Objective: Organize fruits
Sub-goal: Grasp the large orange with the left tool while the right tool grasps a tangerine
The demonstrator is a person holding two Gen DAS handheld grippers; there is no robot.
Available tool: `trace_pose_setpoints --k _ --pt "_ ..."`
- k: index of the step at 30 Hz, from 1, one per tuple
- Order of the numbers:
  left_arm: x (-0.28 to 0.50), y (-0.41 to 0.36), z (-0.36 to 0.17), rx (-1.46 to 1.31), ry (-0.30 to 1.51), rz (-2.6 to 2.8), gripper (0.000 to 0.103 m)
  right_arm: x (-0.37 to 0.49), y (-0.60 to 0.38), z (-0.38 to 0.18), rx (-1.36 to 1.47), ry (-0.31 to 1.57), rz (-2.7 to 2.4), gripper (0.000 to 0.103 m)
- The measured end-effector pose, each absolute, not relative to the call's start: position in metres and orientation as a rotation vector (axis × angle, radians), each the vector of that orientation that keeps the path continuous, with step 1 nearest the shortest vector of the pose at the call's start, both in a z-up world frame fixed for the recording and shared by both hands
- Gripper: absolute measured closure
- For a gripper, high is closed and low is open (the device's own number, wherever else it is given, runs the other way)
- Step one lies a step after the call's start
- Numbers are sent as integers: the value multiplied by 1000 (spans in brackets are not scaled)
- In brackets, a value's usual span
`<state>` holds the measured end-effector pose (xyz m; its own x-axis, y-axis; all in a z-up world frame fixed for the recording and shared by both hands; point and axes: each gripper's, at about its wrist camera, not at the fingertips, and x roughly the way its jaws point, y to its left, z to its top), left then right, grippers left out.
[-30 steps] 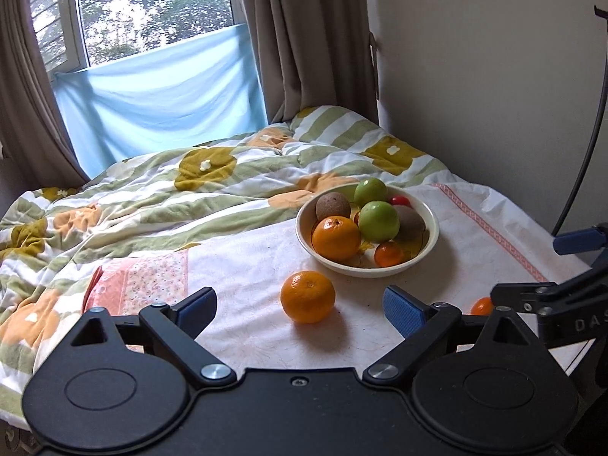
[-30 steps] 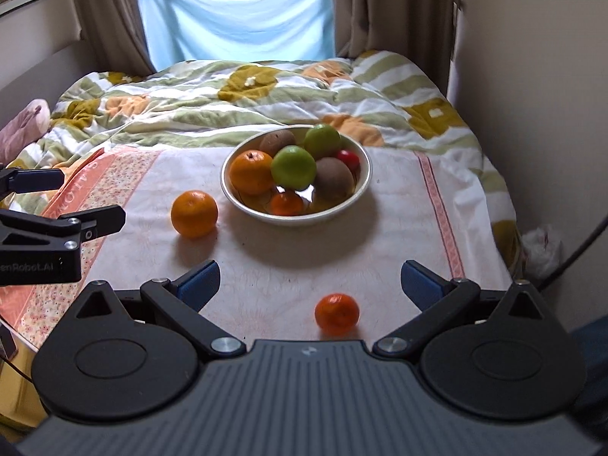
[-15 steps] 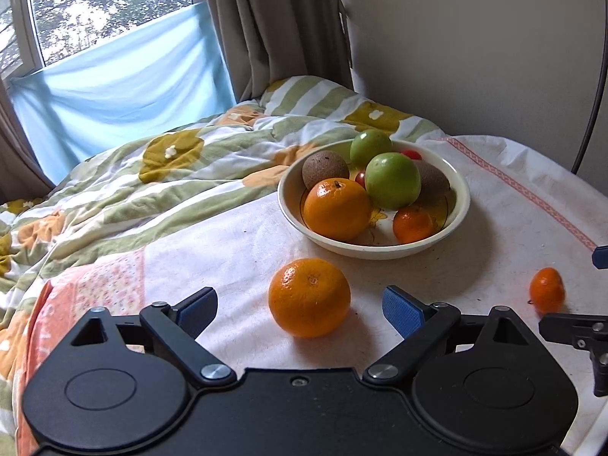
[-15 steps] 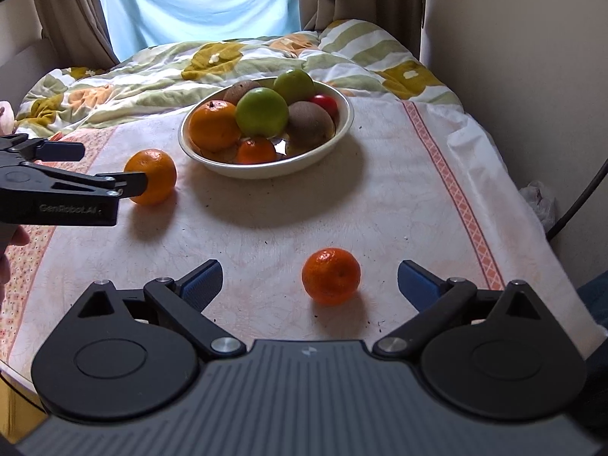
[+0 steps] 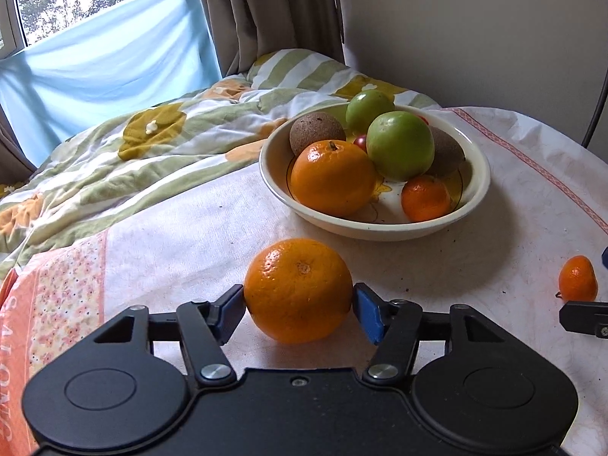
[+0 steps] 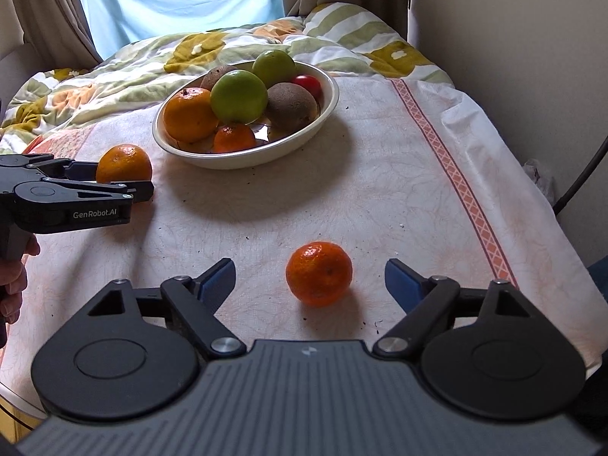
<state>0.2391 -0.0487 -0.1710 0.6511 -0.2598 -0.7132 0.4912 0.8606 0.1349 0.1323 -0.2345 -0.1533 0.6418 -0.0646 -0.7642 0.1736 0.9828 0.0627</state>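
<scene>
Two grippers work over a cloth-covered table [image 6: 380,174]. The left gripper [image 5: 298,309] has its blue pads [image 5: 366,313] pressed against either side of a large orange [image 5: 298,290], which sits on the cloth between them; the right wrist view shows the same gripper from the side, its fingers flanking that orange. The right gripper [image 6: 309,279] is spread wide, its blue fingertips [image 6: 399,281] well apart on both sides of a small mandarin [image 6: 318,273] that rests on the cloth, touching neither fingertip. In the left wrist view this mandarin lies far to the right, near the table's edge.

Beyond both fruits stands a cream bowl [image 5: 477,174], close behind the large orange. It holds another orange [image 5: 332,176] at its front left, a small mandarin [image 5: 425,197] at its front right, two green apples [image 5: 401,144], two brown kiwi-like fruits [image 5: 315,131] and a small red fruit [image 6: 307,83] partly hidden among them. Behind the table lies a quilt [image 5: 152,152] with green stripes and mustard flowers, then brown curtains [image 5: 266,11] and a pale blue sheet [image 5: 106,76] hung across the window.
</scene>
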Motion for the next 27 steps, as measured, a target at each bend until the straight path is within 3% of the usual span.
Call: trace_pose_setpoints --k 17,21,23,24,27 --pt "220 -39 -169 287 766 -428 38 140 -239 -158 169 897 -139 26" --pt "212 -36 -169 276 773 -423 39 143 -240 -161 177 910 -139 34" --pt "208 -33 -169 270 776 -420 39 144 -241 -162 174 915 -140 40" --pt "207 -32 -168 267 778 -418 39 144 -241 -163 171 920 -139 48" --pt "203 -29 -166 251 779 -408 39 145 -243 -163 166 923 -137 48"
